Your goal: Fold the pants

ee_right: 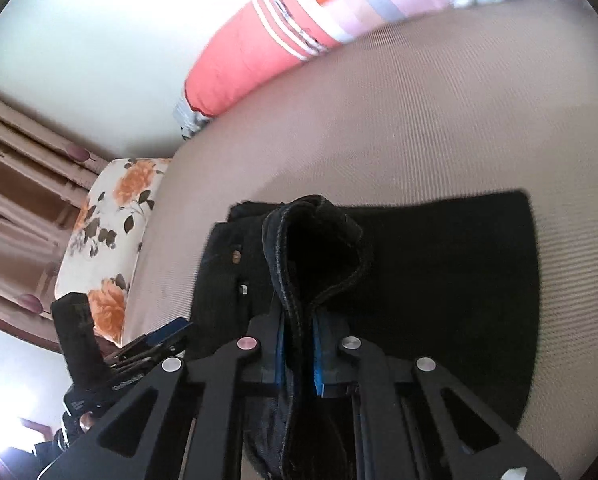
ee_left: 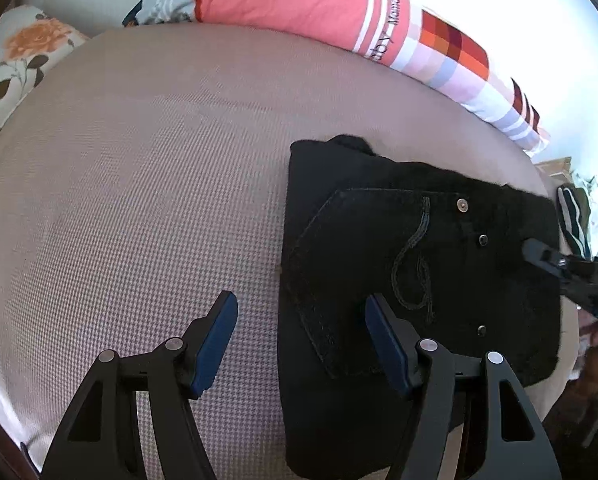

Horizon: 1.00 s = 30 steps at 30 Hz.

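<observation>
The black pants (ee_left: pixel 419 280) are seen folded on the beige bedcover (ee_left: pixel 159 200), at the right centre of the left wrist view. The left gripper (ee_left: pixel 299 340) is held fairly wide apart at the bottom of that frame, one pad over the cover, the other over the pants' left edge; nothing is clamped. In the right wrist view, the right gripper (ee_right: pixel 299 356) is closed tightly on a raised fold of the pants (ee_right: pixel 439 280) at lower centre.
</observation>
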### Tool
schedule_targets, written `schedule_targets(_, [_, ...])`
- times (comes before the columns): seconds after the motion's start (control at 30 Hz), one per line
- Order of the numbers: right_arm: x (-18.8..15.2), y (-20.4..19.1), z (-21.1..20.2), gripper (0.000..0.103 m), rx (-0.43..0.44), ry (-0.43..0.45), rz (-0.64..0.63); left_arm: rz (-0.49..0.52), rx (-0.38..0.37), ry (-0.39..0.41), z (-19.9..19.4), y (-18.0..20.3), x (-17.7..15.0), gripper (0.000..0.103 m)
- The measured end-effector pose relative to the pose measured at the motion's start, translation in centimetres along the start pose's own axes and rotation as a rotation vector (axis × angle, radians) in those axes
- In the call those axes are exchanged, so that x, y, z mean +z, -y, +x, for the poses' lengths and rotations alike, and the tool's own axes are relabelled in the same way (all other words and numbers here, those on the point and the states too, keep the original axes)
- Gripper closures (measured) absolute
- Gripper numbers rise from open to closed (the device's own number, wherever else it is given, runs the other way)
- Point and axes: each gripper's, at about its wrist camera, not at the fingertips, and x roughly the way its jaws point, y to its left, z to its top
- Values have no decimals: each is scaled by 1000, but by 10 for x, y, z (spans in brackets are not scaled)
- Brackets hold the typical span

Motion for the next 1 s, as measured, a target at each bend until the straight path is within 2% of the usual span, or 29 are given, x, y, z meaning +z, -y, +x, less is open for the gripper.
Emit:
schedule_targets(0.1, [3, -10, -24, 94, -27, 52, -19, 23, -9, 17, -4, 9, 5, 36])
schedule_targets(0.2, [6, -1, -43, 94, -76, 88, -19, 49, -18, 27, -4, 20, 11, 36])
schedule_targets(0.33, [-3, 40, -48, 94, -120, 78, 103, 94, -19, 27, -1, 36, 15, 36])
schedule_targets(0.43, [-12, 64, -47, 94, -169, 72, 134, 141, -1, 34, 3, 46, 16, 36])
schedule_targets(0.53, [-17, 84, -39, 92, -168, 61, 163, 169, 20, 7, 17, 52, 17, 36])
schedule_targets(0.67, [-16, 80, -31, 89, -213, 55, 132, 188, 48, -32, 35, 52, 14, 36])
schedule_targets(0.87, [-22, 76, -39, 71, -273, 66, 115, 246, 88, -24, 38, 61, 11, 36])
schedule_targets(1.0, [-29, 66, -48, 71, -313, 66, 72, 254, 100, -30, 35, 64, 9, 36])
